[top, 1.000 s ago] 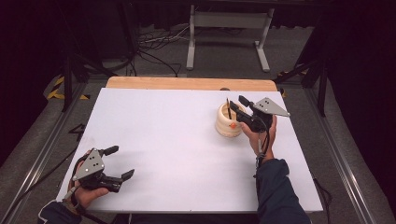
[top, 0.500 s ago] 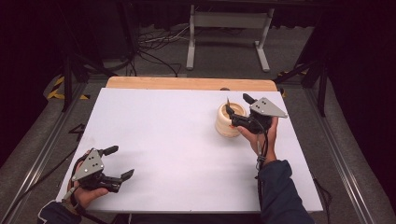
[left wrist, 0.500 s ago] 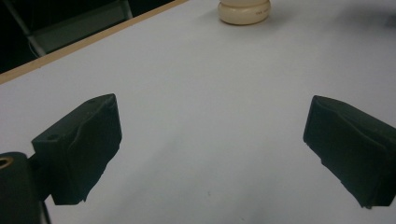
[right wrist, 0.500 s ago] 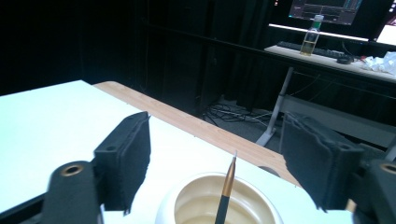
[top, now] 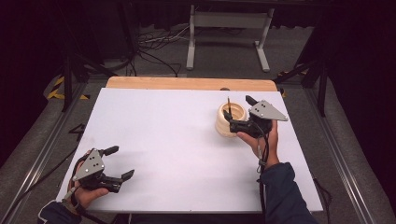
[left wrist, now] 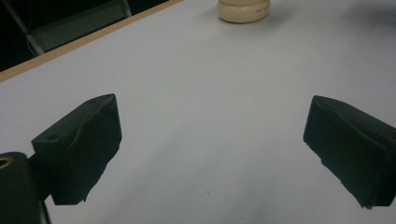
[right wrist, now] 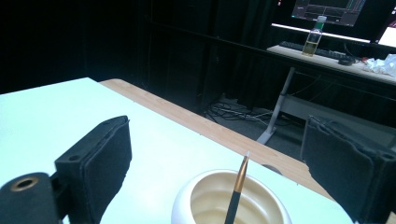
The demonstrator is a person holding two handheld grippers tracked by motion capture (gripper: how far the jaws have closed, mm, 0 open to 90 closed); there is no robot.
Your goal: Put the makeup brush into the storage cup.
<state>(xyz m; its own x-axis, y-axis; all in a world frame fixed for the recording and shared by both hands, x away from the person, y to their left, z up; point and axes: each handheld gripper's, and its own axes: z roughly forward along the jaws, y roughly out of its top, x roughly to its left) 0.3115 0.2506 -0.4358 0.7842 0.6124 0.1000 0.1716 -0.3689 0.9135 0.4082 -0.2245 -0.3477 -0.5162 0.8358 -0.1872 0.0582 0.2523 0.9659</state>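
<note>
- My right gripper (top: 236,117) has shifted slightly toward me over the last second and sits beside the cream holder (top: 227,122), jaws spread wide with nothing between them.
- The pencil (right wrist: 236,192) stands in the holder, leaning on its rim, tip up; I judge it just released, so the placing looks done.
- My left gripper (top: 120,163) hasn't moved: wide open, empty, near the white table (top: 163,135) front-left corner.

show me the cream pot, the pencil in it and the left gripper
cream pot (top: 223,126), high view, on its outer wall left of the right gripper.
pencil (right wrist: 240,177), right gripper view, on its gold band below the tip.
left gripper (top: 119,163), high view, midway between its open fingertips.
</note>
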